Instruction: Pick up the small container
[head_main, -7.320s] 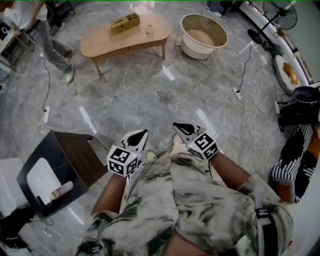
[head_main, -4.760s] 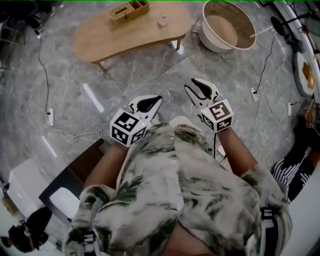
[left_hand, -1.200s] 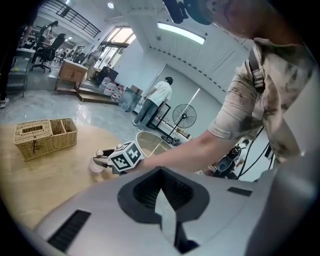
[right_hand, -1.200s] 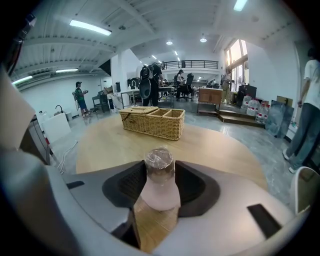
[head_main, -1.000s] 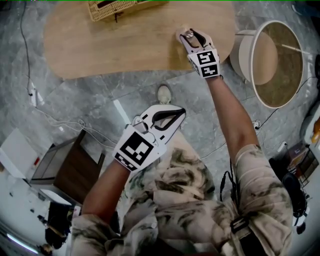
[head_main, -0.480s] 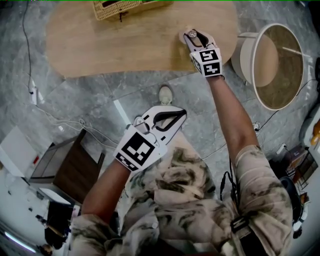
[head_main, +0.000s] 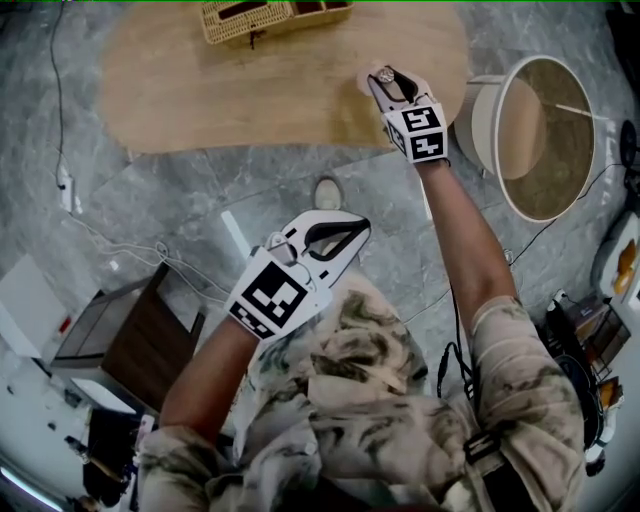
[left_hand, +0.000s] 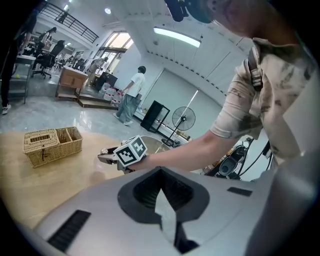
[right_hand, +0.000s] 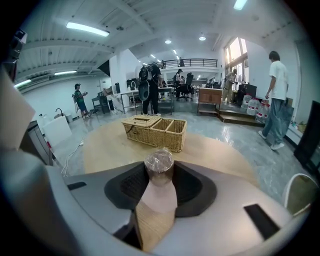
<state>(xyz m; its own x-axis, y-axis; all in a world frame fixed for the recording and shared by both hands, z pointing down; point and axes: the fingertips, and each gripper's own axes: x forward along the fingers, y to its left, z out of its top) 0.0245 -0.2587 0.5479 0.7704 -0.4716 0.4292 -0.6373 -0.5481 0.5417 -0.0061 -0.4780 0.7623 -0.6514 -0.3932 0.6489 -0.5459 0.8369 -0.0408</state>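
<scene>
The small container (right_hand: 159, 162), a pale cup with crinkled clear film over its top, stands on the wooden table (head_main: 250, 90) near its right end. My right gripper (head_main: 380, 76) reaches over the table, and its jaws are shut on the container (head_main: 381, 72) from both sides. In the right gripper view the cup fills the gap of the right gripper (right_hand: 159, 176). My left gripper (head_main: 352, 226) hangs low over the floor by my body, shut with nothing in it. In the left gripper view, the left gripper (left_hand: 162, 202) points towards the right gripper (left_hand: 107, 154).
A wicker basket (head_main: 270, 15) with compartments sits at the table's far side. A round white tub (head_main: 540, 130) stands on the floor right of the table. A shoe (head_main: 327, 190) lies below the table edge, and a dark side table (head_main: 120, 330) stands at the left. Cables cross the floor.
The right gripper's jaws have narrowed onto the small container since a second ago. The left gripper has stayed in place.
</scene>
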